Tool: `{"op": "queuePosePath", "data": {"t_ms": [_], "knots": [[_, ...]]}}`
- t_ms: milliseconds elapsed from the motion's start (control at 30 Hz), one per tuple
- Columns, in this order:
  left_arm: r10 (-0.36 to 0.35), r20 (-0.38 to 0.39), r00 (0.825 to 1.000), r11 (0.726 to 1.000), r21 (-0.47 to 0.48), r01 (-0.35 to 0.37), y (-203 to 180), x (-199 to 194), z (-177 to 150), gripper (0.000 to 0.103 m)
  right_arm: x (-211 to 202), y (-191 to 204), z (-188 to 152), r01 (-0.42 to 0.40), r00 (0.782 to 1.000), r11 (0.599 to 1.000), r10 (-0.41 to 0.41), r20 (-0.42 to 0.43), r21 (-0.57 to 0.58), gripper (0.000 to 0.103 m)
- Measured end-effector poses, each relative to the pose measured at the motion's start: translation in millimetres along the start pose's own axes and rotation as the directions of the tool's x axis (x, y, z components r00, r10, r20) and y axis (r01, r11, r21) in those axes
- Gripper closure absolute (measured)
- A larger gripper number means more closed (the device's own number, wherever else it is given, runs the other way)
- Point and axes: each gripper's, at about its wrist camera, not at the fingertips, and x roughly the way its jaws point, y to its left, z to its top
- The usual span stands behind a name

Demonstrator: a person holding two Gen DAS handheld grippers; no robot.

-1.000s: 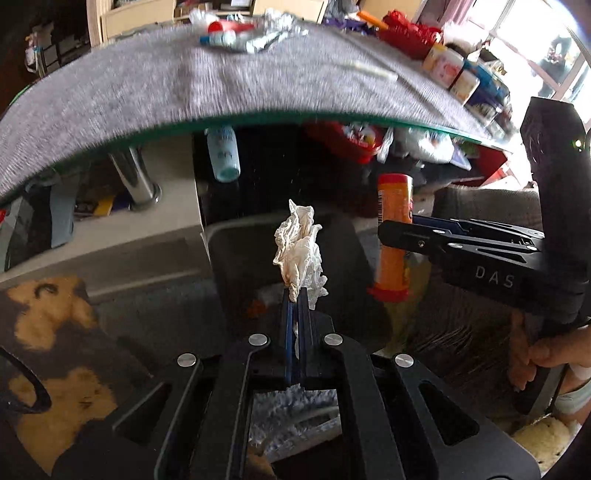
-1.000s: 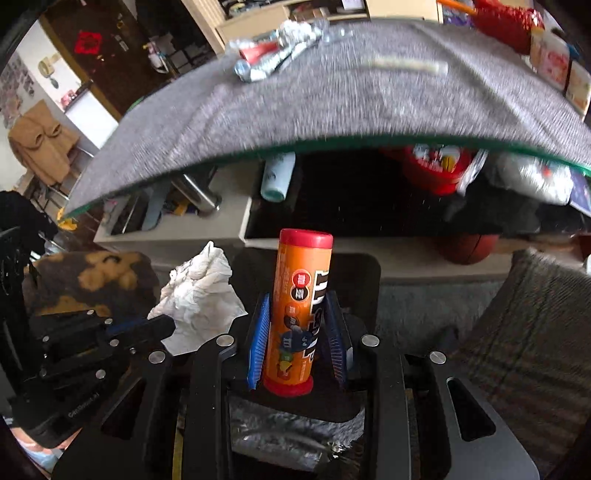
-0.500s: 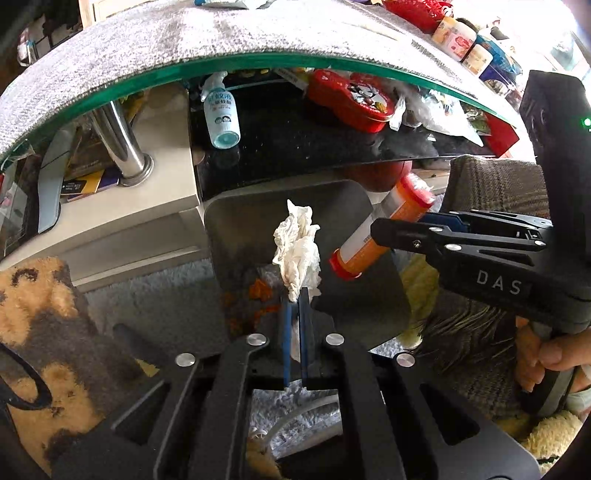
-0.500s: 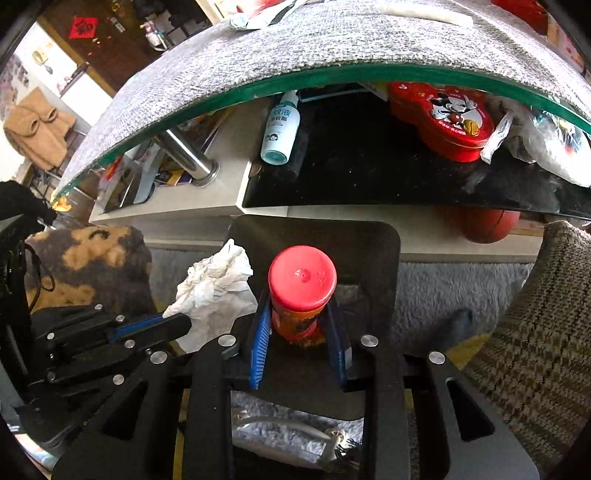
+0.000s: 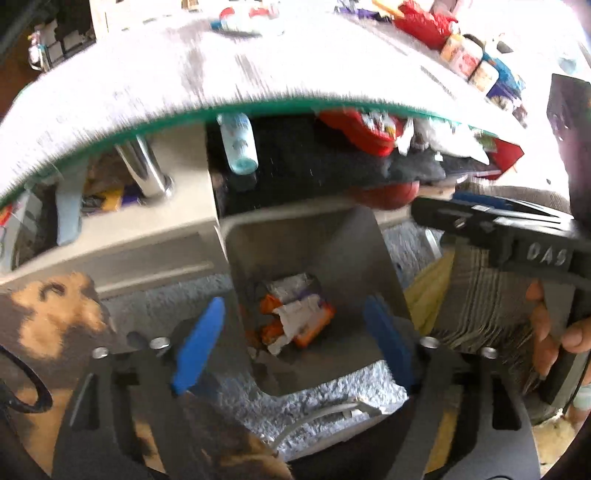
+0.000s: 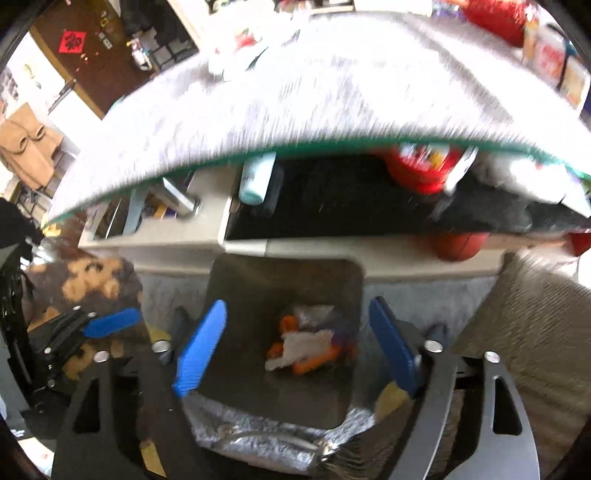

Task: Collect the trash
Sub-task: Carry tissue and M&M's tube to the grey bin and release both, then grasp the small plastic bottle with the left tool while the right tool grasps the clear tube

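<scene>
A grey trash bin (image 5: 351, 251) (image 6: 236, 280) stands on the carpet below both grippers. At its bottom lie a crumpled white tissue (image 5: 295, 317) (image 6: 306, 343) and orange pieces, among them the orange candy tube (image 5: 314, 328) (image 6: 314, 362). My left gripper (image 5: 291, 343) hangs over the bin with its blue pads (image 5: 195, 347) wide apart, its jaws opening and nothing between them. My right gripper (image 6: 295, 343) also hangs over the bin, jaws opening, nothing held. The right gripper (image 5: 491, 225) shows at the right of the left wrist view, a hand on its handle.
A grey-clothed table (image 5: 147, 81) (image 6: 332, 92) with a green edge spans above, with wrappers and bottles (image 5: 243, 18) on top. Beneath it are a shelf with a blue bottle (image 5: 240, 147), a red tin (image 5: 358, 129) and a basketball (image 6: 458, 243). A brown patterned cushion (image 5: 48, 310) lies left, plaid fabric (image 6: 524, 332) right.
Both grippers have opened. The tissue has dropped from the left one and the orange tube from the right one into the bin. Both views tilted up a little.
</scene>
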Motion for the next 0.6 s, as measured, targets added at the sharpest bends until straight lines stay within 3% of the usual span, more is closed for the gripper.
{"op": "queuePosePath", "data": {"t_ms": [100, 267, 600], "knots": [[0.008, 0.042, 0.999, 1.0, -0.017, -0.008, 5, -17, 13, 0.017, -21, -6, 17, -0.005, 0.998, 1.0, 0.005, 0.057, 0.006, 0.019], [0.015, 0.107, 0.994, 0.999, -0.037, -0.011, 17, -43, 39, 0.016, -43, -20, 49, 0.012, 0.99, 1.0, -0.015, 0.139, 0.019, 0.019], [0.068, 0.136, 0.988, 0.998, -0.025, -0.065, 29, -48, 96, 0.014, 1, -42, 104, 0.04, 0.995, 0.998, -0.045, 0.087, 0.056, 0.019]]}}
